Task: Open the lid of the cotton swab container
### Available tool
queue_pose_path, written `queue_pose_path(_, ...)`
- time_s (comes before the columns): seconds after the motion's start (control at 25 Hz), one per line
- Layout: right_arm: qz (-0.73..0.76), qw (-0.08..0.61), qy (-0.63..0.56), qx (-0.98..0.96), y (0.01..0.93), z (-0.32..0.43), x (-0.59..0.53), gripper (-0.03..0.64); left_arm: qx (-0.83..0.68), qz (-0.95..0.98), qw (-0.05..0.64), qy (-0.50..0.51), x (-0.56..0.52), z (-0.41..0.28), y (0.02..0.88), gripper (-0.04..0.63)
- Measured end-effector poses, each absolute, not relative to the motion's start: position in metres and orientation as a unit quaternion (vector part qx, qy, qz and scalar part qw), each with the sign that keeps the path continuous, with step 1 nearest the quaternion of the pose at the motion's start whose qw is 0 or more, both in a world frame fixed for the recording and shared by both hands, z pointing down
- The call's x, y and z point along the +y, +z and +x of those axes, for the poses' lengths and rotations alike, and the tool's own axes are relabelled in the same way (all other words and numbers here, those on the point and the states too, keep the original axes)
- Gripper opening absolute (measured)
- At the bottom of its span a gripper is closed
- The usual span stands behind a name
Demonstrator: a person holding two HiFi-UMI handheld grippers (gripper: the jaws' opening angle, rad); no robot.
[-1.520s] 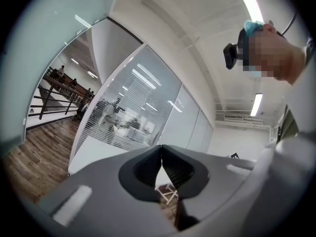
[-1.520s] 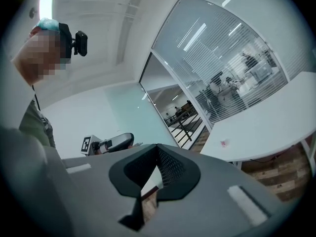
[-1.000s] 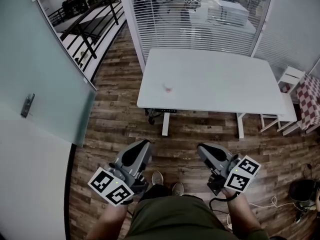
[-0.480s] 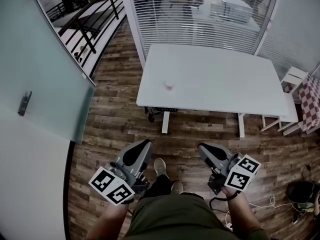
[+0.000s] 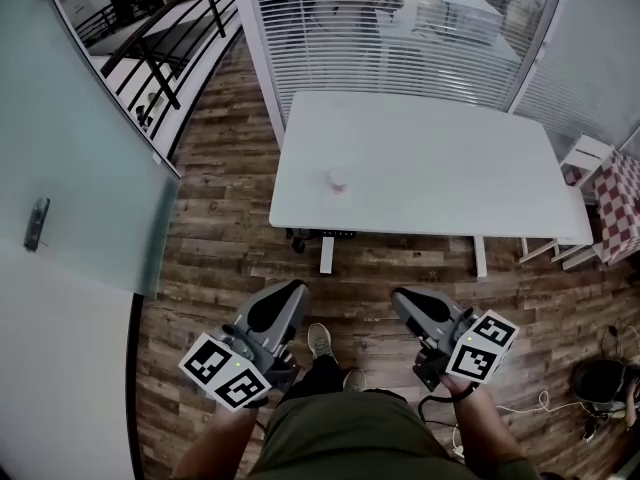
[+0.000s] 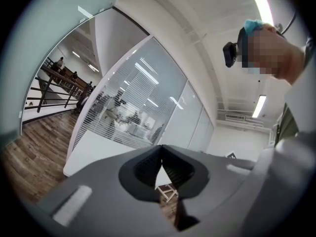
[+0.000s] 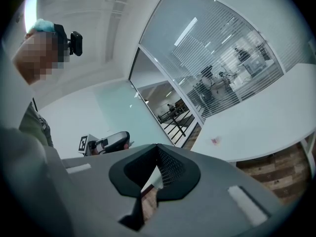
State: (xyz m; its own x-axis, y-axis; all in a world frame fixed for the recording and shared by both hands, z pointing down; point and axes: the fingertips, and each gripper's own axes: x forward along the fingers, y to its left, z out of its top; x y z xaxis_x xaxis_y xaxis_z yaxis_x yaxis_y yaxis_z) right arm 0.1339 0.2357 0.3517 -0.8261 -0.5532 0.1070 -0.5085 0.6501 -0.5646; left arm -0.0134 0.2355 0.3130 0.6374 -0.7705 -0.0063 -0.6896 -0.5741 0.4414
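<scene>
Walked a step closer to bench (image 5: 450, 168). Cotton swab container (image 5: 338, 181) sits centre-frame on its left part, out of reach. Left hand-held gripper (image 5: 291, 291) and right hand-held gripper (image 5: 401, 297) are pressed together and empty. Approach only, lid work not started.

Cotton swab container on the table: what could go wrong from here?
The container is small and stands alone on the white table, toward its front left corner; a shove could slide it off. The left gripper and right gripper are both shut; reaching in like that could knock it instead of gripping.
</scene>
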Motion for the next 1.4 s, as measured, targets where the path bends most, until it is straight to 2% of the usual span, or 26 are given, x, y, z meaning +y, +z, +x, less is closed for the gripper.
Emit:
queue_pose_path(0.72,-0.331,0.010,-0.308,0.892,0.370,0.065,0.116,0.009,-0.386,0.888,0.239,-0.079,0.106,-0.080,0.352,0.008)
queue_pose_path(1.4,-0.370,0.006,-0.282,0.885,0.359,0.044,0.054,0.009,-0.371,0.899,0.226,-0.051,0.053,-0.116,0.365,0.008)
